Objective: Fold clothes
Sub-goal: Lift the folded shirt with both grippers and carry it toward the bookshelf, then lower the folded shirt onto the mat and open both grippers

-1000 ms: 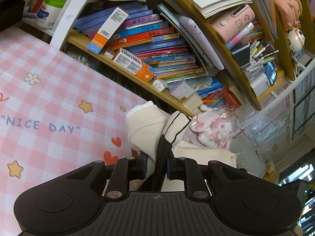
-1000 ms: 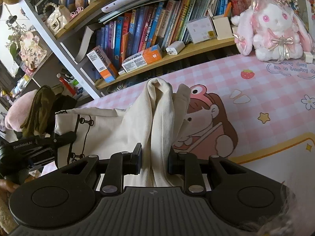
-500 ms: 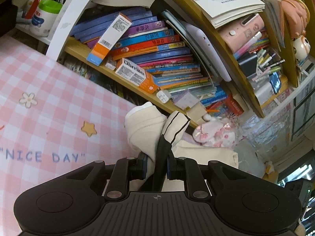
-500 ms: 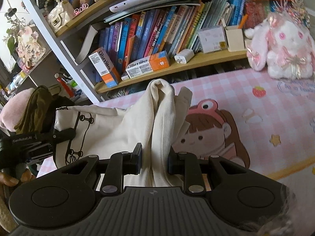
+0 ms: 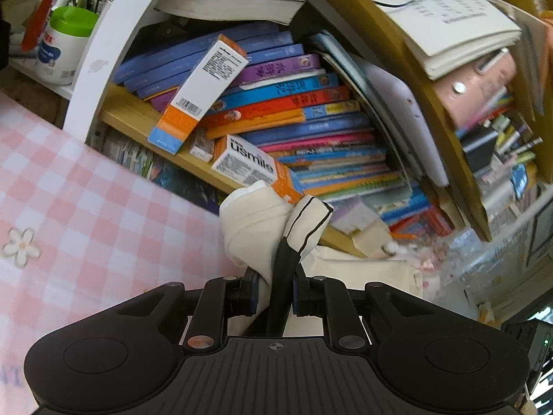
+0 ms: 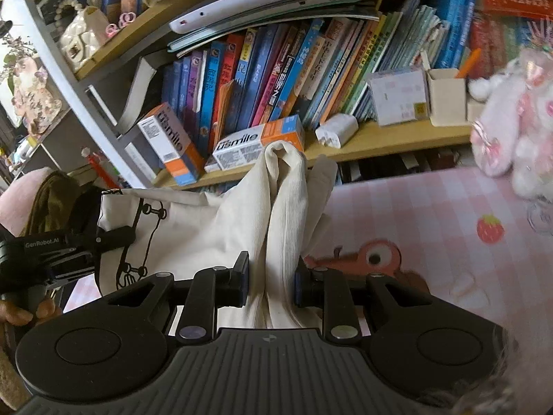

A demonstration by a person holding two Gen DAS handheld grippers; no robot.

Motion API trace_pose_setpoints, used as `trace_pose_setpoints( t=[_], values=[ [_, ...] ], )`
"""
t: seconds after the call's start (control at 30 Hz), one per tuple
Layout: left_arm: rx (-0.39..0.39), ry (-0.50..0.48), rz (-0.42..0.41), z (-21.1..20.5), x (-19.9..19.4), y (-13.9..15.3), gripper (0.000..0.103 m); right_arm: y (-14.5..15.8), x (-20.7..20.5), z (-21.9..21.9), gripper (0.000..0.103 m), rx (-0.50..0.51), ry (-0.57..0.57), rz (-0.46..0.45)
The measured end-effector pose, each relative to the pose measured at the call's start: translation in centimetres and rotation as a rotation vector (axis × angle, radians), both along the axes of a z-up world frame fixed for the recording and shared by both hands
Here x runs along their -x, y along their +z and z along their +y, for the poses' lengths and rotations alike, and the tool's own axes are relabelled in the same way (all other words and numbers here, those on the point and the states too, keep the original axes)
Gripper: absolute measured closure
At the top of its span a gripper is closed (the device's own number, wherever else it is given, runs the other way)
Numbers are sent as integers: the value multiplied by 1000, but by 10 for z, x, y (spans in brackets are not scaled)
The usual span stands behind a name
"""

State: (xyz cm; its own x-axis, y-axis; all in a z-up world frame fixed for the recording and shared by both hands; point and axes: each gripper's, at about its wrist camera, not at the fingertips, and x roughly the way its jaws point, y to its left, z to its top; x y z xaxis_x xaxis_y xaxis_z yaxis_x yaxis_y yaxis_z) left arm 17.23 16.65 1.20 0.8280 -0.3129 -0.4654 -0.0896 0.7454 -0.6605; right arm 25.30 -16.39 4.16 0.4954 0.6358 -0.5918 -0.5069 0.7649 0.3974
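Note:
A cream garment with black line drawings (image 6: 193, 228) hangs stretched between both grippers above the pink checked table cover (image 6: 432, 214). My right gripper (image 6: 271, 282) is shut on a bunched ribbed fold of it. In the left wrist view my left gripper (image 5: 274, 292) is shut on another bunch of the cream garment (image 5: 255, 228), a black-trimmed edge rising between the pads. The left gripper and the hand that holds it also show at the left edge of the right wrist view (image 6: 52, 252).
A wooden bookshelf (image 6: 380, 138) packed with books and orange-and-white boxes (image 5: 249, 166) stands close behind the table (image 5: 69, 214). A pink plush rabbit (image 6: 511, 131) sits at the right. A green-lidded tub (image 5: 64, 48) and pens stand at the far left.
Both grippers have carried the garment toward the bookshelf, which now looms larger. The printed table pictures have slid down and out of view. Both grips are unchanged.

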Motion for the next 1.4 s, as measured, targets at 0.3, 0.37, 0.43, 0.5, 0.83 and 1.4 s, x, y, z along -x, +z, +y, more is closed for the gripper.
trace_pose_setpoints(
  t=[0.3,0.37,0.43,0.5,0.83,1.4],
  values=[
    [4,25,13,12,-50,-13,88,-18,-61,13,82,-15,-1,17],
    [11,29,19,16,-58,-17,88,-24,-73,16,82,-14,-3,25],
    [12,31,25,19,-65,-23,89,-30,-82,18,82,-12,-5,28],
    [8,38,45,21,-73,-33,89,-37,-91,19,82,-12,-1,31],
    [61,112,105,44,-88,-69,82,-80,-118,9,58,23,-62,64],
    [245,223,127,62,-83,-93,70,-93,-141,10,91,60,-110,58]
  ],
)
